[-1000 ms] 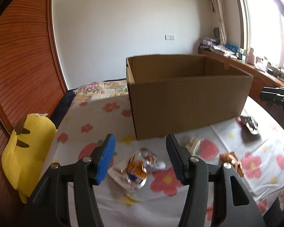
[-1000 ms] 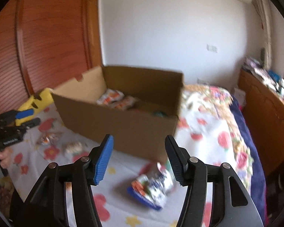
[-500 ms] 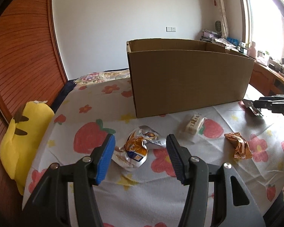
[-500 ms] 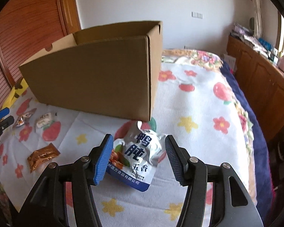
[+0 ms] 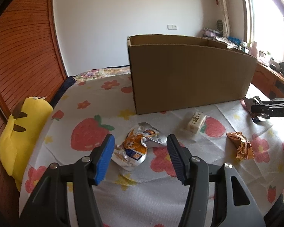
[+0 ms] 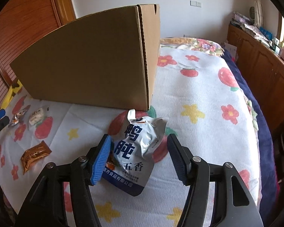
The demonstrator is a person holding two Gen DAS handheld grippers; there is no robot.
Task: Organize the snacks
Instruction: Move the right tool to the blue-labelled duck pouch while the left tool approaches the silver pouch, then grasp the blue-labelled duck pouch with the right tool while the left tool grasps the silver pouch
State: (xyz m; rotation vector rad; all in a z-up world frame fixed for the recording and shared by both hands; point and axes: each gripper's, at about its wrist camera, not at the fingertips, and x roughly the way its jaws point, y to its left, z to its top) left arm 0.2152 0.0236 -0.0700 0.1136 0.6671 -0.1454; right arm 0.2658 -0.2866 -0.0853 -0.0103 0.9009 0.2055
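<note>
Presently, left claw: spread, astride crumpled orange packet on bed.
Right claw: spread around white pouch.
Risk: slick foil slipping before reaching box.

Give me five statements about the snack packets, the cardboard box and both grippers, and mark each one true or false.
1. The left gripper is open, its fingers either side of the crumpled silver and orange snack packet. True.
2. The right gripper has lifted the white and blue foil pouch off the bed. False: the pouch lies on the flowered bedsheet, between open fingers.
3. The brown cardboard box stands on the bed behind the loose snacks. True.
4. The copper-brown wrapped snack sits inside the box. False: it lies on the sheet in front of the box.
5. The yellow plush toy lies at the bed's edge, beside the wooden panel. True.
</note>
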